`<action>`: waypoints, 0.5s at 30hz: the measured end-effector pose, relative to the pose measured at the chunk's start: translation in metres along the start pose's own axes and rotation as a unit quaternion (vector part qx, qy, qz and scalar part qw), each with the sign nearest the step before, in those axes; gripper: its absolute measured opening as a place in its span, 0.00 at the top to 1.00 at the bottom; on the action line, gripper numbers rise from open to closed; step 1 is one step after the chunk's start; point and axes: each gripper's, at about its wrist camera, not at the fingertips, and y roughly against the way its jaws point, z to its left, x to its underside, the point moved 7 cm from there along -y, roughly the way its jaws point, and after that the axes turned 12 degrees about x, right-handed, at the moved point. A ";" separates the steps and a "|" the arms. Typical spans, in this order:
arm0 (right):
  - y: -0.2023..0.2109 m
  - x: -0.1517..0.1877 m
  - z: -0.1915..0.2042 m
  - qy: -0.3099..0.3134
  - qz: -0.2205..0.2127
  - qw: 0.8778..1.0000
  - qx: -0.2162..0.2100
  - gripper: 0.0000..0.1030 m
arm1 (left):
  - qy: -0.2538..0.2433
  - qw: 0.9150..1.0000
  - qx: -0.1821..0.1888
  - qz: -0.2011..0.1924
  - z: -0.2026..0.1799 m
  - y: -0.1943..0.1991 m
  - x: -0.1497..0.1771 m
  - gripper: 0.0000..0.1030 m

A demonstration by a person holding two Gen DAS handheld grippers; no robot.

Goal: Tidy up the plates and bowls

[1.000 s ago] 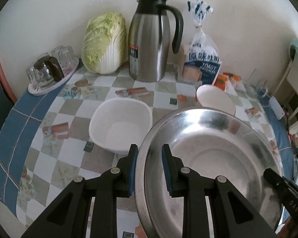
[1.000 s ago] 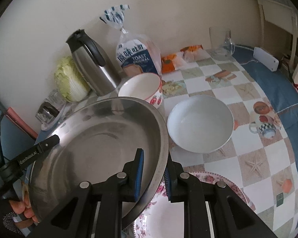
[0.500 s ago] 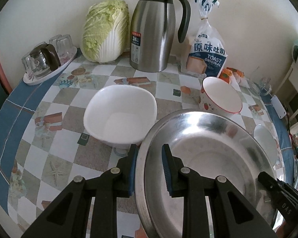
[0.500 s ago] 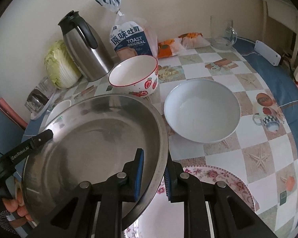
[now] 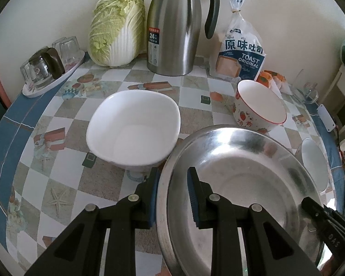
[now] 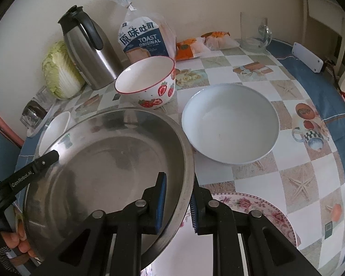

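Both grippers hold one large steel basin (image 5: pixel 241 184) by its rim, above the table. My left gripper (image 5: pixel 172 195) is shut on its left rim; my right gripper (image 6: pixel 178 202) is shut on its right rim, and the basin (image 6: pixel 108 165) fills that view's left half. A white squarish bowl (image 5: pixel 135 126) sits just left of the basin. A strawberry bowl (image 5: pixel 260 112) (image 6: pixel 147 85) stands behind it. A wide white bowl (image 6: pixel 230 122) sits to the right. A floral plate (image 6: pixel 253 209) lies under my right gripper, partly hidden.
A steel thermos (image 5: pixel 177 27), a cabbage (image 5: pixel 117 27), a toast bag (image 5: pixel 241 53), snack packets (image 6: pixel 195 43) and a glass mug (image 6: pixel 253 32) line the wall. A tray of glasses (image 5: pixel 48 69) stands at the far left. The table (image 6: pixel 310 179) has a checked cloth.
Both grippers have lowered the basin towards the table and drawn it back a little. The strawberry bowl and the wide white bowl now show more fully beyond its rim.
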 end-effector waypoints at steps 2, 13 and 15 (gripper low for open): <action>0.001 -0.001 0.001 0.001 -0.003 1.000 0.001 0.81 | -0.002 1.000 -0.004 0.000 0.001 -0.001 0.000 0.75; -0.004 0.002 -0.001 0.000 0.004 1.000 0.011 0.81 | -0.029 0.999 -0.013 0.003 -0.007 -0.006 0.001 0.75; -0.006 0.003 -0.002 -0.003 0.007 1.000 0.010 0.81 | -0.029 0.999 -0.012 0.004 -0.007 -0.007 0.001 0.75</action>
